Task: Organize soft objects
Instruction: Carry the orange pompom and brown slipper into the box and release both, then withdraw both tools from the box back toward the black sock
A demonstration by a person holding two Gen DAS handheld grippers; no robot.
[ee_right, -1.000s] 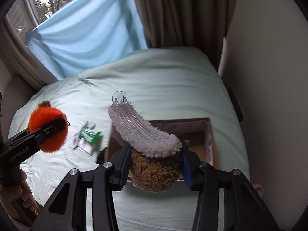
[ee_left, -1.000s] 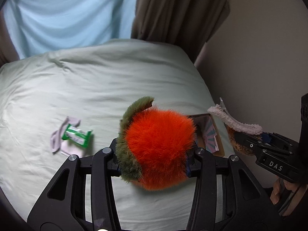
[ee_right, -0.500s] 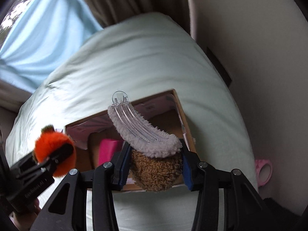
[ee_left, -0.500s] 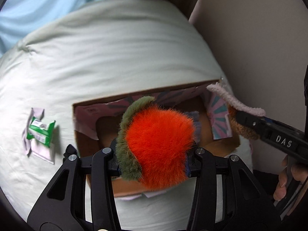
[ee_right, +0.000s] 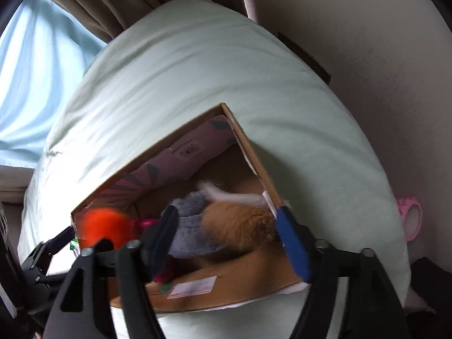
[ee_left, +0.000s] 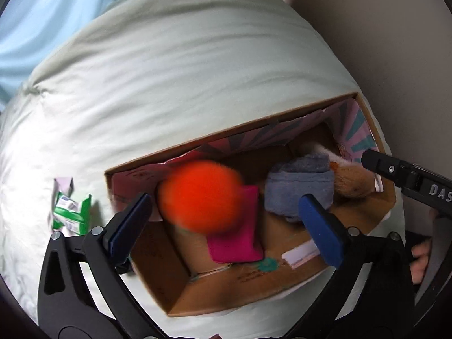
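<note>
Left hand-held gripper (ee_left: 223, 220) points steeply down over the open brown cardboard box (ee_left: 240, 288) on the pale green bed (ee_left: 169, 70). Its blue-padded jaws are opening, spread wide, and the fluffy round orange pompom (ee_left: 200, 196) sits blurred between them, touching neither pad, so it is released and dropping straight below, into the box's left half beside a flat magenta fabric pouch (ee_left: 237, 243).

Right hand-held gripper (ee_right: 226, 231) hangs over the box's right end, jaws likewise opening. The tan, curly plush hair clip with a white fleece strip (ee_right: 237, 223) lies between the pads but looks free of them, resting against a folded grey-blue fleece cloth (ee_right: 189, 234), its long axis running roughly across the jaws.

Outside the box, a green-and-white packet (ee_left: 70, 212) lies on the bed, nearer the left gripper, so I judge that hand best placed for it.
</note>
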